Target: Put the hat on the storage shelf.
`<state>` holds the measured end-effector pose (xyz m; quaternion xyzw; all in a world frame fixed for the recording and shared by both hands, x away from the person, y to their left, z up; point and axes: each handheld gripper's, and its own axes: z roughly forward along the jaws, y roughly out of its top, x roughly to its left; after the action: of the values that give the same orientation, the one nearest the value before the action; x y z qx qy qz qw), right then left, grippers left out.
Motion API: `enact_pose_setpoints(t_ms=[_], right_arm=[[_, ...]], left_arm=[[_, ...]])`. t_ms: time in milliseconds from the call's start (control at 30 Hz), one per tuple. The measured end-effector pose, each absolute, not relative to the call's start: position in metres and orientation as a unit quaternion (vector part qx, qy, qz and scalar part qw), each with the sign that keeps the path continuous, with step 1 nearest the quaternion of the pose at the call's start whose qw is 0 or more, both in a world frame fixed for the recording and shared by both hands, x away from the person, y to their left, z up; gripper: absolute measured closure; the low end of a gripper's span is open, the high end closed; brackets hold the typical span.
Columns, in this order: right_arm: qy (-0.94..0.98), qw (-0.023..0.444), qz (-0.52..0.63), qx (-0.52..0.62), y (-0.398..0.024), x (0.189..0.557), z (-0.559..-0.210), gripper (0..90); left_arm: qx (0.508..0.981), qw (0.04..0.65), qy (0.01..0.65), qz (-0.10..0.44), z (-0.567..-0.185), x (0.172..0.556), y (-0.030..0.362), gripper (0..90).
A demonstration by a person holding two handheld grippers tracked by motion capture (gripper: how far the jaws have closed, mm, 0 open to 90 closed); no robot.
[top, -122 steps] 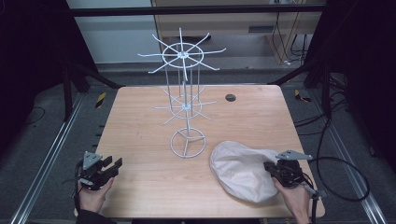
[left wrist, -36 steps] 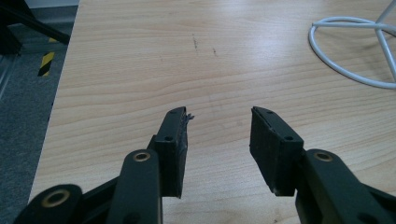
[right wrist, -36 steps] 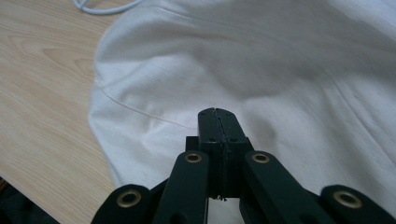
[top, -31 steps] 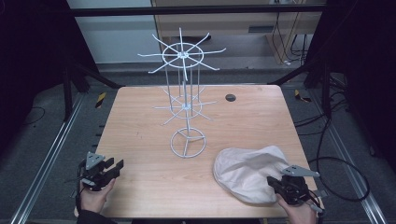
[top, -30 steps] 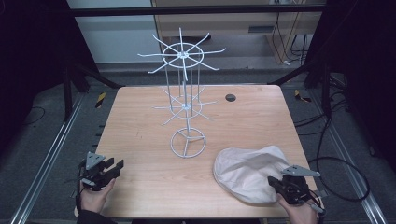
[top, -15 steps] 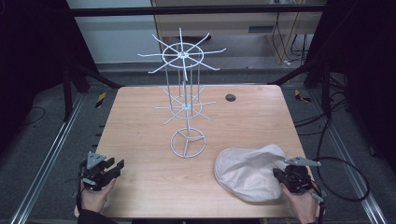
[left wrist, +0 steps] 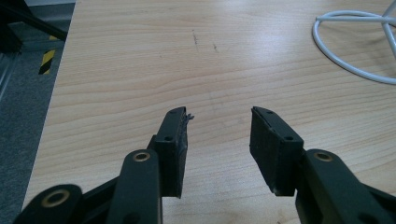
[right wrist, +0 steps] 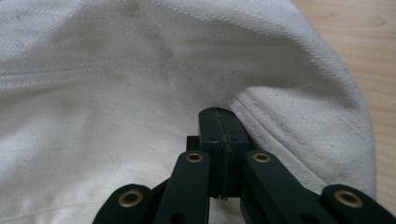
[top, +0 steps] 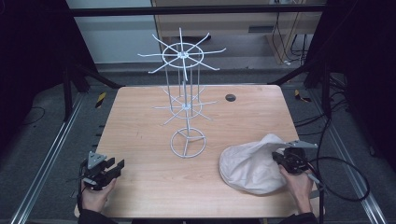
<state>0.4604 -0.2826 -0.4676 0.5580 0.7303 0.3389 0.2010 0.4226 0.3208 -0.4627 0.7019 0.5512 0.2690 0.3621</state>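
Note:
A cream cloth hat (top: 250,168) lies at the table's front right, its right edge lifted off the wood. My right gripper (top: 279,157) is shut on that raised edge. In the right gripper view the jaws (right wrist: 219,122) are pressed together against the hat's stitched rim (right wrist: 289,135), and cloth spreads across the frame. My left gripper (top: 113,168) rests at the front left corner, open. In the left gripper view its jaws (left wrist: 218,116) stand apart over bare wood, with nothing between them.
A white wire rack (top: 186,105) with spoked tiers stands mid-table on a ring base (top: 187,142); part of that ring (left wrist: 348,63) appears in the left gripper view. A small black disc (top: 230,97) sits near the far edge. The wooden table (top: 140,126) has dark floor around it.
My right gripper has moved right and slightly away from the person, pulling the hat's edge with it; the hat has shifted right. The left gripper has not moved.

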Motion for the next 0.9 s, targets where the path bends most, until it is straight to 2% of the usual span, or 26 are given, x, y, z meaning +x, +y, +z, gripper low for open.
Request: enact_pose_setpoints(t_ms=[167,333,533,900], right_arm=[[0.728,0.207,0.342,0.556,-0.284,0.466,-0.465,90.0],[0.728,0.220,0.372,0.532,-0.275,0.445,-0.451,90.0],[0.732,0.225,0.419,0.488,-0.244,0.427,-0.425,90.0],[0.756,0.199,0.414,0.467,-0.165,0.461,-0.423,90.0]], left_arm=[[0.700,0.365,0.551,0.270,-0.462,0.422,0.321,56.3],[0.700,0.365,0.550,0.271,-0.461,0.421,0.322,56.3],[0.702,0.363,0.549,0.272,-0.461,0.421,0.320,56.3],[0.703,0.361,0.549,0.274,-0.462,0.422,0.321,56.1]])
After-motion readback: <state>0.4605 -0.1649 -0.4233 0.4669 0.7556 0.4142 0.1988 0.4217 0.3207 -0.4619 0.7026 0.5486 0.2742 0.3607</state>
